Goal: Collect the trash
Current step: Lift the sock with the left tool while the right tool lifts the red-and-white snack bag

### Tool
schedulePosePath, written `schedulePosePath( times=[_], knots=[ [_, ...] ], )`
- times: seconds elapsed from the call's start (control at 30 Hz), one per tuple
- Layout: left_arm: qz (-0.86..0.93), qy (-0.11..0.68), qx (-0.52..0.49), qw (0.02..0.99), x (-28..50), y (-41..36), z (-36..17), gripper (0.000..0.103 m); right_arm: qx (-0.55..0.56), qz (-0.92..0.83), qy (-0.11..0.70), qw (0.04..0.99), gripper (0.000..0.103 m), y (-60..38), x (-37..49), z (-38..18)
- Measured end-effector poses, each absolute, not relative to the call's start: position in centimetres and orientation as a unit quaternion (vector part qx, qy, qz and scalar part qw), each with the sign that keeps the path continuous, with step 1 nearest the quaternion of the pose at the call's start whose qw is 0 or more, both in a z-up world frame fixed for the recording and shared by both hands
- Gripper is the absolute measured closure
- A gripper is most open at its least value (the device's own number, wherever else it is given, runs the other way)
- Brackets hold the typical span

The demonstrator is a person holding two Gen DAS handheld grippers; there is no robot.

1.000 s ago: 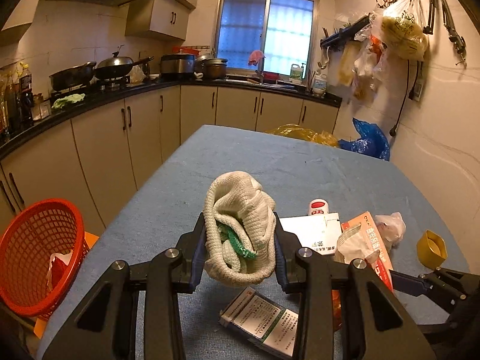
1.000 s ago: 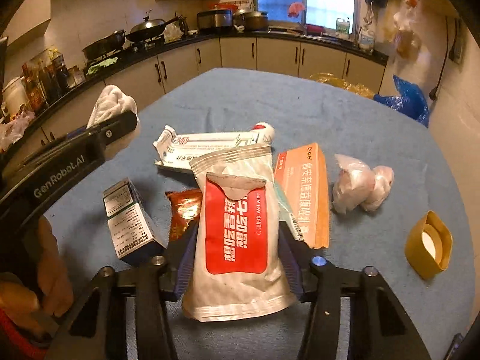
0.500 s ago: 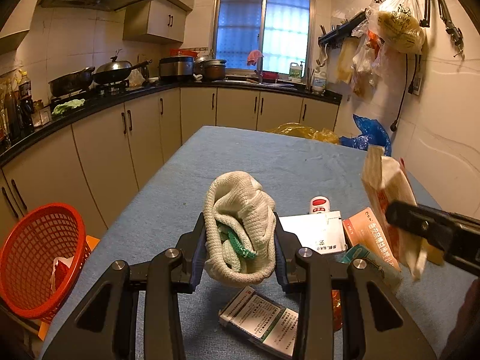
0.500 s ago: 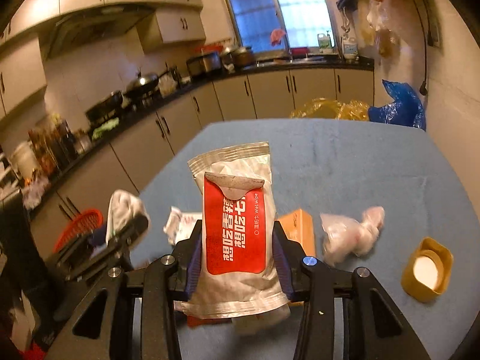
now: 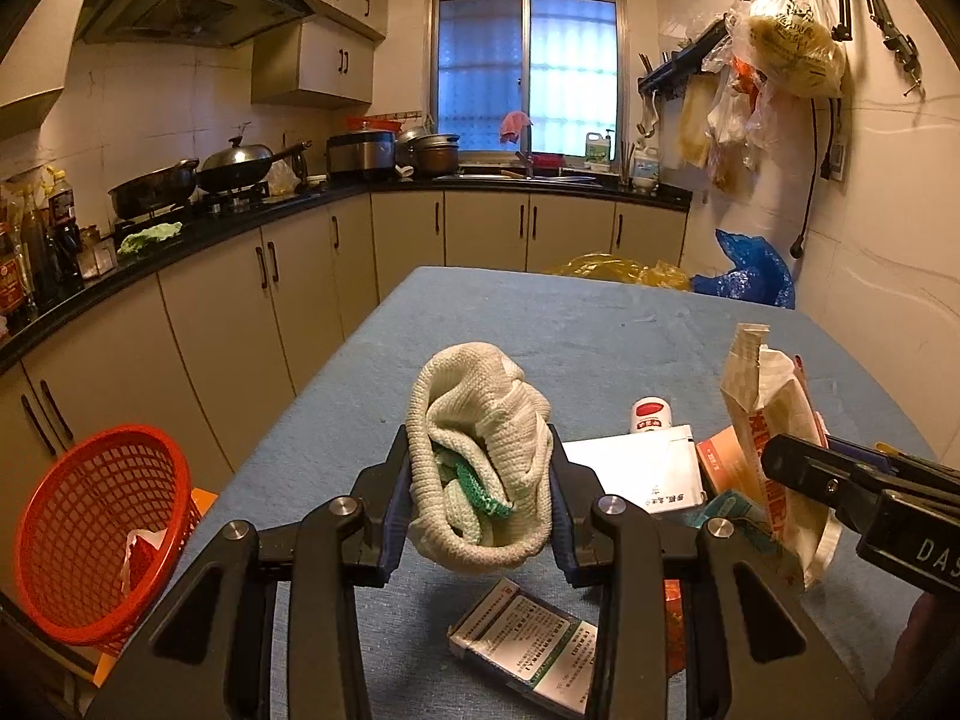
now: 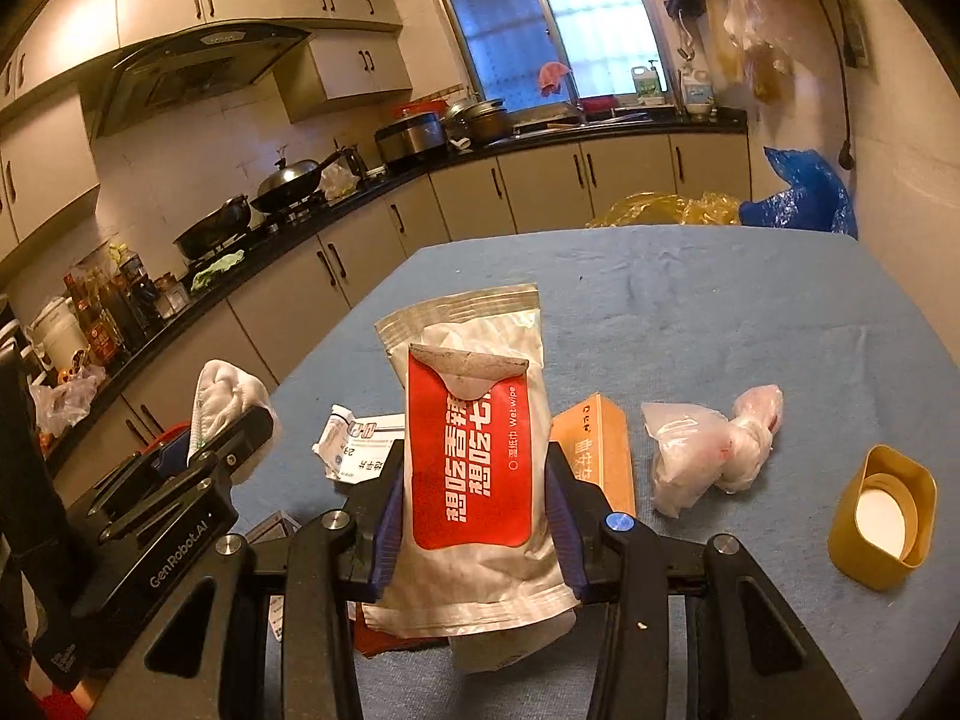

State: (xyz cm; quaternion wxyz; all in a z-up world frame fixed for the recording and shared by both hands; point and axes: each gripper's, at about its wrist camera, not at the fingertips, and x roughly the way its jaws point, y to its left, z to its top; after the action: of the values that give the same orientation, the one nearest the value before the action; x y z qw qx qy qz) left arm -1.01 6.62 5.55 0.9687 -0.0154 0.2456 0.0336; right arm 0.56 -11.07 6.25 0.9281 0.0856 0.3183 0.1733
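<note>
My left gripper [image 5: 480, 480] is shut on a crumpled white knit glove [image 5: 480, 450] with green inside, held above the blue table [image 5: 540, 324]. It also shows in the right wrist view [image 6: 228, 396]. My right gripper [image 6: 474, 510] is shut on a white and red wet-wipe packet [image 6: 474, 450], lifted off the table; the packet shows at right in the left wrist view [image 5: 774, 450]. An orange mesh basket [image 5: 90, 528] with some trash stands on the floor at the table's left.
On the table lie a small printed box [image 5: 528, 654], a white packet [image 5: 636, 468], an orange box [image 6: 600, 450], a knotted plastic bag [image 6: 708, 450] and a yellow cap [image 6: 882, 516]. Kitchen cabinets [image 5: 240, 312] run along the left and back.
My right gripper has lifted the wet-wipe packet up off the table and swung left toward the left gripper. The left gripper holds the glove almost still.
</note>
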Motion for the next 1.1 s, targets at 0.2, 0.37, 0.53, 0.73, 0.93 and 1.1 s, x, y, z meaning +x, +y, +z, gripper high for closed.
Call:
schedulePosePath(
  times=[0.2, 0.37, 0.53, 0.73, 0.93, 1.1],
  knots=[
    [0.051, 0.247, -0.015, 0.968, -0.8, 6.9, 5.4, 0.066, 0.055, 0.160, 0.296, 0.940, 0.057, -9.9, -0.6, 6.6],
    [0.060, 0.241, -0.008, 0.969, -0.9, 6.7, 5.6, 0.065, 0.028, 0.142, 0.279, 0.949, 0.057, -9.3, -1.2, 6.8],
    [0.060, 0.240, -0.009, 0.969, -0.9, 6.6, 5.6, 0.065, 0.023, 0.136, 0.276, 0.951, 0.057, -9.3, -1.2, 6.8],
    [0.060, 0.238, -0.009, 0.969, -0.8, 6.6, 5.7, 0.065, 0.021, 0.131, 0.282, 0.950, 0.057, -9.3, -0.8, 6.6],
    [0.062, 0.235, -0.007, 0.970, -0.8, 6.4, 5.8, 0.065, 0.020, 0.132, 0.284, 0.949, 0.057, -9.3, -0.6, 6.5],
    [0.066, 0.230, -0.008, 0.971, -0.9, 6.4, 6.1, 0.065, 0.015, 0.134, 0.284, 0.949, 0.057, -9.0, -0.7, 6.4]
  ],
)
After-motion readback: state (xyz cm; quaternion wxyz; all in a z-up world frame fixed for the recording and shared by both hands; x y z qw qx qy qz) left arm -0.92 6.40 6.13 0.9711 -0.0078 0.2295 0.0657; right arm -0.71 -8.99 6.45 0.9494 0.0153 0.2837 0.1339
